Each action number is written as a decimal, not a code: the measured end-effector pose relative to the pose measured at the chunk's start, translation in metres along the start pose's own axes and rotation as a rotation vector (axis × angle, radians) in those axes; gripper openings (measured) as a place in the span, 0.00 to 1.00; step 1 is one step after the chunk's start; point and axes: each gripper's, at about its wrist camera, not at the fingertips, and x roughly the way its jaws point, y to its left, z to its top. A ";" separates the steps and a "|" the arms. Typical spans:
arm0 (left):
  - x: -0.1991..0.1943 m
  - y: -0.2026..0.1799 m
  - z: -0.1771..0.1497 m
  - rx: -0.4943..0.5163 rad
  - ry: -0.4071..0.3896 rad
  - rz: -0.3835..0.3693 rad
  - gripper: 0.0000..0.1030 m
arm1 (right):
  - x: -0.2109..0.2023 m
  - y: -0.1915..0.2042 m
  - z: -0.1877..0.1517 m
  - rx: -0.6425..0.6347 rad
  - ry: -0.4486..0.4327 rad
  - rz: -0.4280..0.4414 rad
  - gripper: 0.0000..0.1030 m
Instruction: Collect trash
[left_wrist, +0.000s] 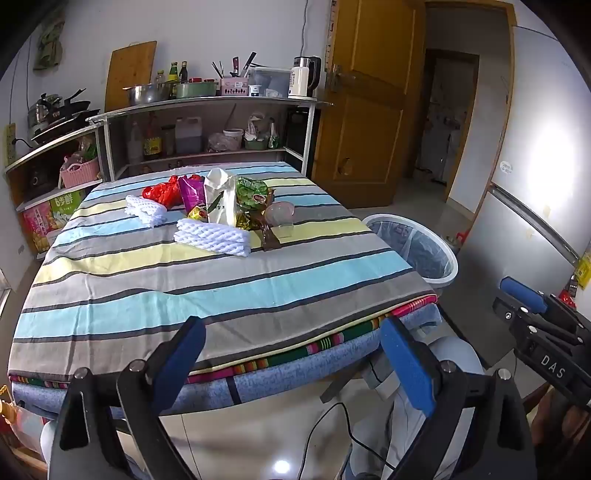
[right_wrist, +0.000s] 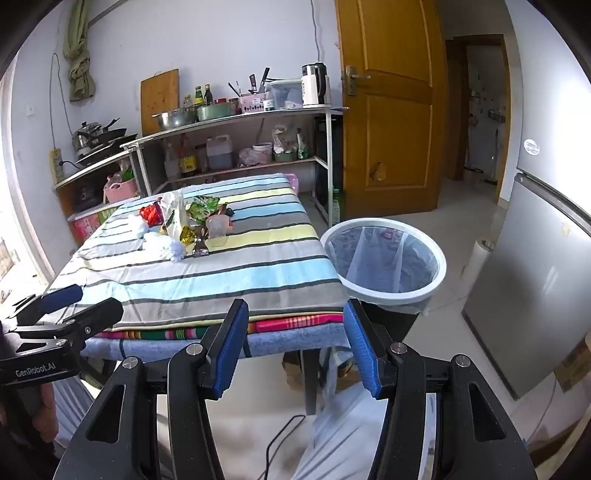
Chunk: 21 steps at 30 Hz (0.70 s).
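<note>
1. Left gripper (left_wrist: 291, 363): released, blue-padded fingers (left_wrist: 404, 363) spread wide, nothing held; positioned off the near edge of the table (left_wrist: 147, 295), well apart from the trash. Also seen at the left edge of the right wrist view (right_wrist: 61, 306), fingers apart.
2. Right gripper (right_wrist: 293, 345): released, blue pads (right_wrist: 231, 350) apart, nothing between them; aimed at the near right corner of the table, well apart from the trash. Visible at the right edge of the left wrist view (left_wrist: 524, 295); state not readable from that view.
3. Trash pile (left_wrist: 218, 206): grouped on the far half of the striped tablecloth (left_wrist: 221, 273), items touching or overlapping.
4. Pile contents, left to right in the left wrist view:
   - white foam net (left_wrist: 146, 210), lying flat at the left;
   - red wrapper (left_wrist: 162, 192), just behind it;
   - purple wrapper (left_wrist: 192, 192), beside the red one;
   - white paper bag (left_wrist: 221, 195), upright in the middle;
   - second white foam net (left_wrist: 214, 236), flat, nearest the camera;
   - green snack bag (left_wrist: 253, 194), right of the paper bag;
   - clear plastic cup (left_wrist: 279, 218), tilted, at the right end;
   - brown strip (left_wrist: 269, 238), flat, in front of the cup.
5. Trash bin (right_wrist: 384, 258): white rim, lined with a translucent bag, standing on the floor just beside the right edge of the table; contents not discernible.
6. Background: shelf unit (right_wrist: 236, 122) with pots and bottles behind the table, wooden door (right_wrist: 391, 110) at right.
</note>
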 end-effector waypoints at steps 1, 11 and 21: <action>0.000 0.000 0.000 -0.002 0.003 0.000 0.93 | -0.001 0.000 0.000 0.005 -0.014 0.002 0.53; 0.003 -0.002 0.002 0.008 0.012 0.008 0.93 | -0.004 -0.004 0.002 0.008 -0.016 -0.010 0.53; 0.001 0.000 0.002 0.002 0.004 0.004 0.93 | -0.003 0.002 0.002 -0.008 -0.022 -0.019 0.53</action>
